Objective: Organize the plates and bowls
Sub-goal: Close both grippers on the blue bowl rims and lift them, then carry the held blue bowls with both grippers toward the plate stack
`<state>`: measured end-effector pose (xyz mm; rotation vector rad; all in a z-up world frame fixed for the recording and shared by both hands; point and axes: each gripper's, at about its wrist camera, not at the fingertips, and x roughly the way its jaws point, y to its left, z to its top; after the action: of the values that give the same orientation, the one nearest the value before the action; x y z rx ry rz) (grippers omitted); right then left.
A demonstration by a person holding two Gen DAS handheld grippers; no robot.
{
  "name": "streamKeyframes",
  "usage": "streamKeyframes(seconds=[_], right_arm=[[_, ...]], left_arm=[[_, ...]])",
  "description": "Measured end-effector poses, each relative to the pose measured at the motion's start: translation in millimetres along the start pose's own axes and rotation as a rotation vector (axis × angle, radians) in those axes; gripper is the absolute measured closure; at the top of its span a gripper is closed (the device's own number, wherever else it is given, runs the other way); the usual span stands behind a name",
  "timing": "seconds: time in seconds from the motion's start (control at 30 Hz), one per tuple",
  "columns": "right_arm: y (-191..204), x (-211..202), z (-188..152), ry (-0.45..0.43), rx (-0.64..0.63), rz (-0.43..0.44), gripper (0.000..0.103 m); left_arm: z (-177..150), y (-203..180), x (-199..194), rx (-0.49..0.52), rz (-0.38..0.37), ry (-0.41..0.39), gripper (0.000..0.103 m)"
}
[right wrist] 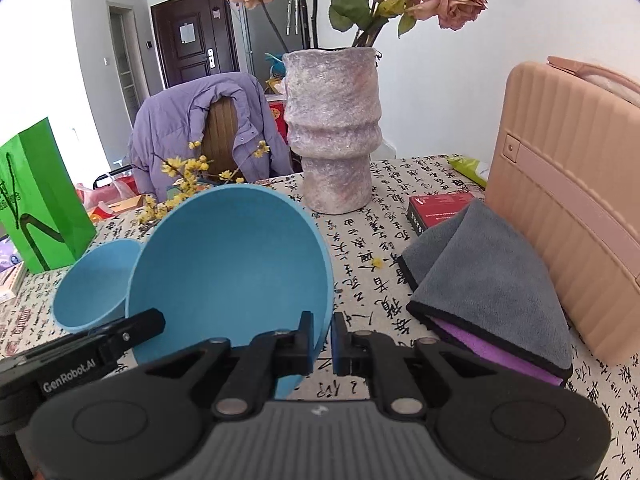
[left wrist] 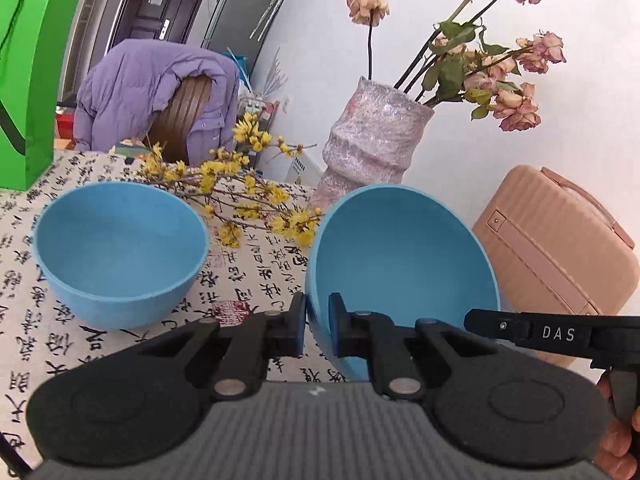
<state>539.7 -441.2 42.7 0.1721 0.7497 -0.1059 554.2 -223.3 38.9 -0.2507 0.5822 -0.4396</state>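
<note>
A blue bowl (left wrist: 404,264) is held tilted above the table, its opening facing the cameras. My left gripper (left wrist: 317,326) is shut on its left rim. My right gripper (right wrist: 323,340) is shut on its right rim; the same bowl (right wrist: 232,276) fills the middle of the right wrist view. A second blue bowl (left wrist: 120,252) stands upright on the calligraphy tablecloth (left wrist: 248,280) to the left; it also shows in the right wrist view (right wrist: 94,284), partly hidden behind the held bowl.
A pink-grey vase (right wrist: 334,136) with dried roses stands behind the bowls. Yellow flower sprigs (left wrist: 248,196) lie between them. A green bag (right wrist: 38,196) stands left. A grey cloth (right wrist: 492,280), red box (right wrist: 440,208) and pink case (right wrist: 576,200) are right.
</note>
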Motion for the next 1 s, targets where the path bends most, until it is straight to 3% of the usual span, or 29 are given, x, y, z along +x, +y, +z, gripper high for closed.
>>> streamKeyframes(seconds=[0.3, 0.5, 0.87, 1.0], right_arm=[[39.8, -57.0, -36.8, -0.068, -0.059, 0.058, 0.094], [64.2, -88.1, -60.6, -0.072, -0.109, 0.123, 0.094], [95.4, -135.9, -124.7, -0.070, -0.157, 0.294, 0.095], [111.8, -160.2, -151.4, -0.085, -0.190, 0.353, 0.094]], left_arm=[[-27.7, 16.7, -72.8, 0.017, 0.042, -0.066, 0.092], [-46.9, 28.7, -121.9, -0.027, 0.104, -0.068, 0.092], [-103.9, 38.5, -234.8, -0.037, 0.239, -0.149, 0.091], [-130.9, 46.5, -268.8, -0.065, 0.297, -0.117, 0.091]])
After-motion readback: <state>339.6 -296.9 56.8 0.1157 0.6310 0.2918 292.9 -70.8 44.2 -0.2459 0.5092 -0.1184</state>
